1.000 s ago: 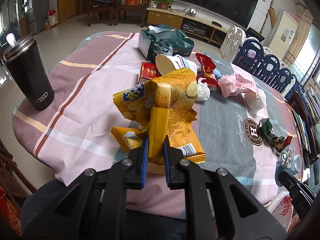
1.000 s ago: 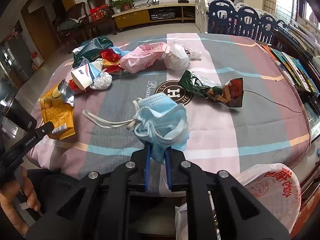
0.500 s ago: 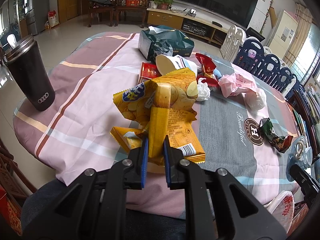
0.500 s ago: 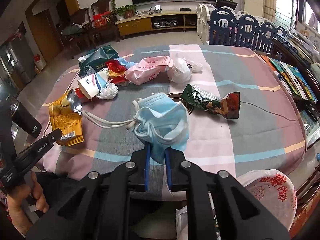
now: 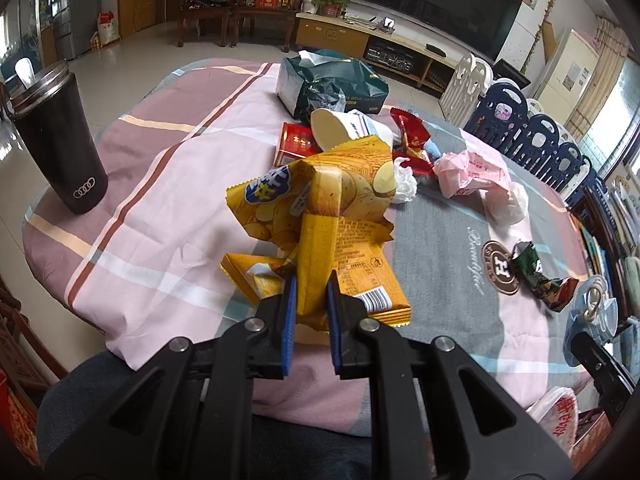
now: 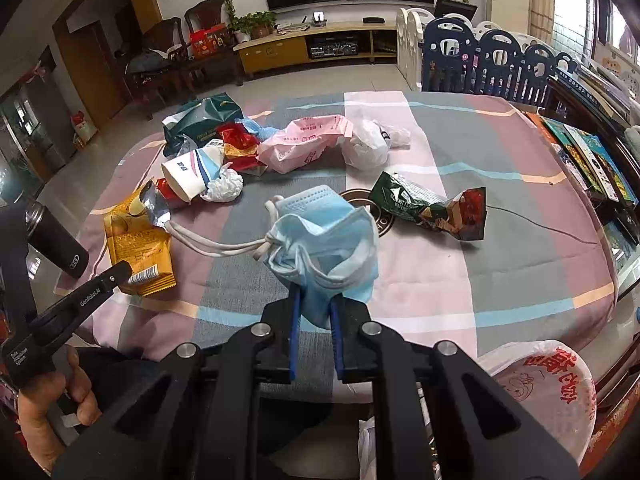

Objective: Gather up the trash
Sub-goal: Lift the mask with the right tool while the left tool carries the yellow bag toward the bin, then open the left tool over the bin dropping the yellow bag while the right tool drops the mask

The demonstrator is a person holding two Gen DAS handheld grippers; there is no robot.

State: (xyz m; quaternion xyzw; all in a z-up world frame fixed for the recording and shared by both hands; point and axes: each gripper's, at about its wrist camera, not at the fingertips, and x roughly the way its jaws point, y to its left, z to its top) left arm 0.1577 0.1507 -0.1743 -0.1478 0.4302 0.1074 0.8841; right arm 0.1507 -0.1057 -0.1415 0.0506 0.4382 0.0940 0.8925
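A: Which step is in hand?

B: Two pieces of trash are held at once. The left gripper [image 5: 311,292] is closed on a yellow chip bag [image 5: 320,216], lifted above the table [image 5: 168,184]. The right gripper [image 6: 314,304] is clamped on a blue face mask [image 6: 324,236], its white loops hanging free.

A: And where is the rest?

B: A paper cup [image 6: 192,174], a pink bag [image 6: 304,142] and a green wrapper [image 6: 424,208] are left on the cloth.

A: What is called for next?

B: Both loads should probably be carried to the white trash bag [image 6: 548,392] at the table's near edge and released over its mouth, the loops kept from snagging.
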